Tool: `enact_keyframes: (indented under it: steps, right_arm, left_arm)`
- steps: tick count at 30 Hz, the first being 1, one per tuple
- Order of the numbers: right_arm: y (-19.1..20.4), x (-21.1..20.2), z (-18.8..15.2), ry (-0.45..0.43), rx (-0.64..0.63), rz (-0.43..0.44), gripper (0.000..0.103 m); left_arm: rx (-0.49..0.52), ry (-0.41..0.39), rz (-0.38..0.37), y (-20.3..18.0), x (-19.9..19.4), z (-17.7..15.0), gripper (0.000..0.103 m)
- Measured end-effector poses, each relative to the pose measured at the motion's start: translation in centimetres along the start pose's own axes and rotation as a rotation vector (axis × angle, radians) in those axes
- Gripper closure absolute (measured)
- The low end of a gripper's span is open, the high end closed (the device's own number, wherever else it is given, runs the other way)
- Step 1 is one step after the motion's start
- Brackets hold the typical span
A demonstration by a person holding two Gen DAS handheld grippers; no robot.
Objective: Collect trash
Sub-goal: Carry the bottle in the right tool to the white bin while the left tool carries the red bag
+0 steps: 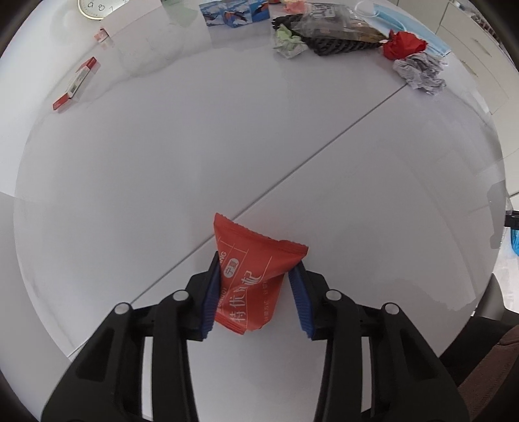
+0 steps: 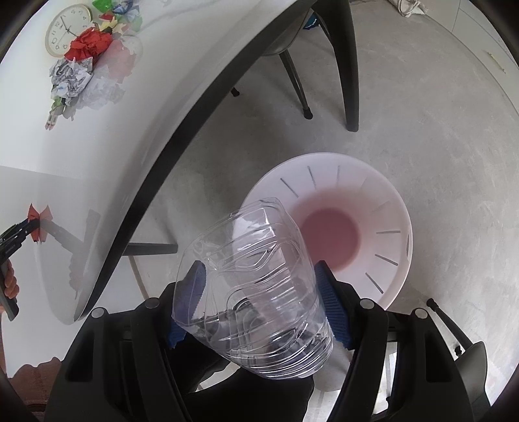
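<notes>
The left gripper (image 1: 256, 285) is pointing steeply down at the table, its blue pads (image 1: 211, 298) flanking an orange snack wrapper (image 1: 256, 276); the left pad is touching the wrapper's edge, the right one is meeting its corner up near the tip, so call it a pinch that is just biting on the wrapper; the packet is lying on the white table (image 1: 162, 178), right beside a seam line running towards two o'clock. To do this well, I reckon the pads should be squeezing squarely across the packet's body, not its crimped corner, since slick film looks likely to slip; a straight lift is then the safest way off the glossy top.

Over on the other side, the right gripper (image 2: 259, 289) is clamping a clear plastic bottle (image 2: 256, 276) between its pads, jaws held wide by the bottle's body; it is hanging over the floor with the white bin (image 2: 373, 201) just beyond at one o'clock, pinkish at the bottom; releasing squarely above that mouth seems the job there.

Further out, more rubbish is waiting at the table's far edge: crumpled red paper (image 1: 404, 45), grey crumpled paper (image 1: 418, 71), a blue face mask (image 1: 405, 22), all around one o'clock in the left view; a clock (image 1: 94, 8) is sitting at eleven.
</notes>
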State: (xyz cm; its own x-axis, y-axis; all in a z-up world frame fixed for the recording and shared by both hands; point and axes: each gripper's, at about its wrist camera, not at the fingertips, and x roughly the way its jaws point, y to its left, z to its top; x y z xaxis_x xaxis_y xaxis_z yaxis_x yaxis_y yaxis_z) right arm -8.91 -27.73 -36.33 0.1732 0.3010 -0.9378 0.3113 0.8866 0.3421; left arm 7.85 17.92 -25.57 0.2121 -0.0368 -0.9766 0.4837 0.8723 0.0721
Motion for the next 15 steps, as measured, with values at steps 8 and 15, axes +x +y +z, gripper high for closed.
enact_keyframes:
  steps: [8,15]
  right_arm:
    - [-2.0,-0.1,-0.9,-0.011,0.028,-0.026,0.034]
    - [-4.2,3.0,-1.1,0.026,-0.028,-0.087,0.034]
  left_arm:
    - [0.173,-0.147,-0.277,-14.7,-6.5,4.4,0.066]
    - [0.403,-0.120,-0.468,-32.4,-6.5,6.5,0.065]
